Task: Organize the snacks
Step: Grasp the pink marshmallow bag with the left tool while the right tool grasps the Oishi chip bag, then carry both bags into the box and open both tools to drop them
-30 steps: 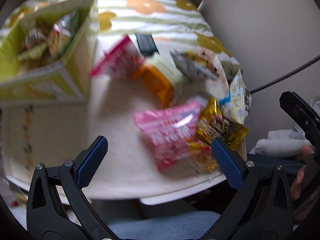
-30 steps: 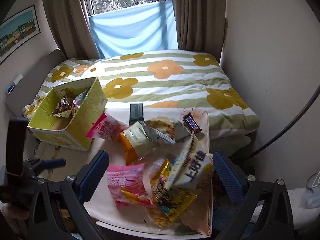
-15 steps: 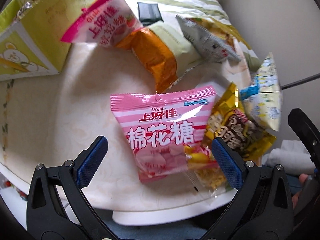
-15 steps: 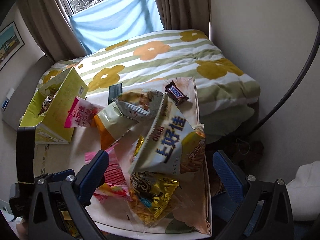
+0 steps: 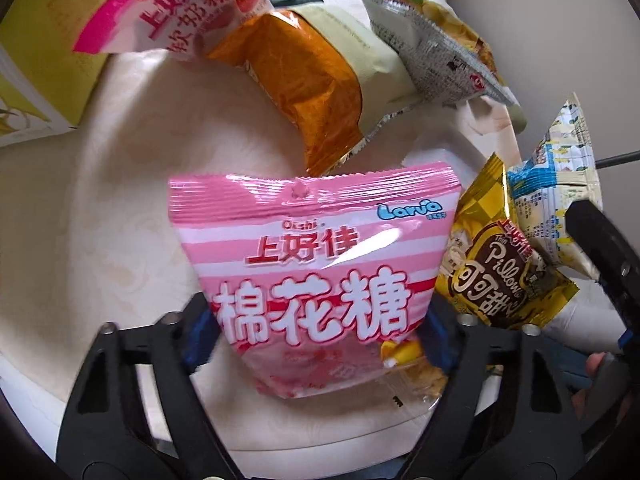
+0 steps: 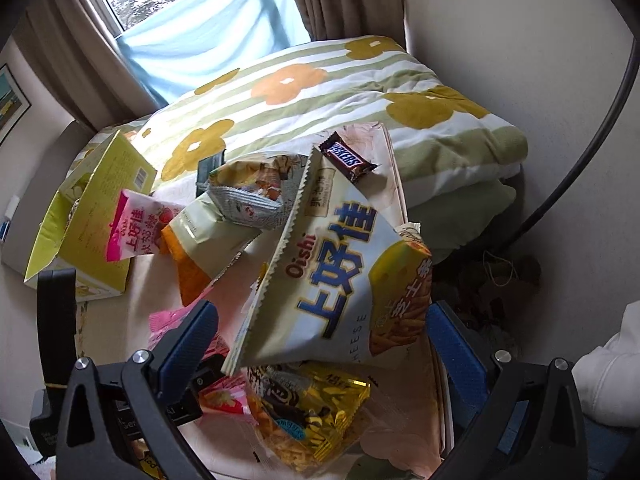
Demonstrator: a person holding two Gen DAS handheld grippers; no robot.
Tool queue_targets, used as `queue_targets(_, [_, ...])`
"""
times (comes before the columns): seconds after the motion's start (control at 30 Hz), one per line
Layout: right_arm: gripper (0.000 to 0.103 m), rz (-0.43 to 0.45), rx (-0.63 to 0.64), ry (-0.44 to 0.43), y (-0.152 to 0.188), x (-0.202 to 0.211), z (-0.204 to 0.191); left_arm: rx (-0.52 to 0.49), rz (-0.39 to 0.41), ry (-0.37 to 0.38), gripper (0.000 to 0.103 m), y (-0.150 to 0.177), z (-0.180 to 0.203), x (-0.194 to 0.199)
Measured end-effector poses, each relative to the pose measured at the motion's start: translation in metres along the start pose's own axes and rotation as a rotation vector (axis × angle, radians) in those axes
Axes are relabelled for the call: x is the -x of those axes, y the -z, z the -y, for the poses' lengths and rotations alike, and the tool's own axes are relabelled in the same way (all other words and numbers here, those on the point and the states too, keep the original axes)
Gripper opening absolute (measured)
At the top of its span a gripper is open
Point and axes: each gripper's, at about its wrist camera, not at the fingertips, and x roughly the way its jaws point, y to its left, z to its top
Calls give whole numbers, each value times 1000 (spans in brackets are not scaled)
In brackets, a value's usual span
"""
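The pink marshmallow bag (image 5: 316, 280) lies flat on the tabletop (image 5: 100, 220) between the left gripper (image 5: 316, 336)'s fingers (image 5: 200, 336), which straddle its lower half and look just short of clamping it; whether the pads touch the film cannot be told. The bag's sealed top edge points away from the fingers. Left of it the tabletop lies bare out to its rounded edge. Just beside its right edge lies the gold Pillows bag (image 5: 504, 264), part of it under the pink bag's corner. Beyond the fingertips sit an orange-and-cream bag (image 5: 312, 80), a silver-backed bag (image 5: 432, 52) and a smaller pink candy bag (image 5: 180, 4) against the yellow box (image 5: 40, 72).

The right gripper (image 6: 320, 344) stands released, its fingers (image 6: 188, 340) spread wide around the white Oishi cheese bag (image 6: 340, 280), which tilts up on edge over the gold bag. A Snickers bar (image 6: 346, 156) lies past its far corner, near the tabletop's far edge, by the flowered bedding (image 6: 320, 92).
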Motion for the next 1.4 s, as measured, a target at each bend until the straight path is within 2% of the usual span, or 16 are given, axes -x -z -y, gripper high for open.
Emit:
queue_targets(0.03, [103,2,-3,5,-1,-1,0,0,-6,6,70,-1,-1,-2])
queue_targets(0.23, [103,-24,-23,39,-10,-14,2,-39,-8,7,65,-8,0,-4])
queue_targets(0.53, [102,-54,-98,38,-18,-28,10,-69,-13,4,63,-12,0,6])
queue_targets(0.63, [93,-65,-109,49,-20,-32,11,-76,-10,6,63,-15,3,7])
queue_targets(0.7, [81,-64,-115,56,-20,-32,13,-84,-4,4,63,-17,5,9])
queue_targets(0.8, [78,-64,-141,45,-20,-32,18,-105,10,-4,63,-18,7,16])
queue_targets(0.93, [65,-59,-130,43,-18,-29,16,-123,23,-7,63,-15,10,23])
queue_targets(1.1, [60,-35,-124,18,-17,-21,14,-137,49,-10,63,-13,14,32])
queue_targets(1.27, [59,18,-101,3,-21,-3,10,-154,87,-6,63,-7,18,51])
queue_targets(1.4, [59,59,-72,-18,-25,17,3,-157,148,-2,63,-5,19,78])
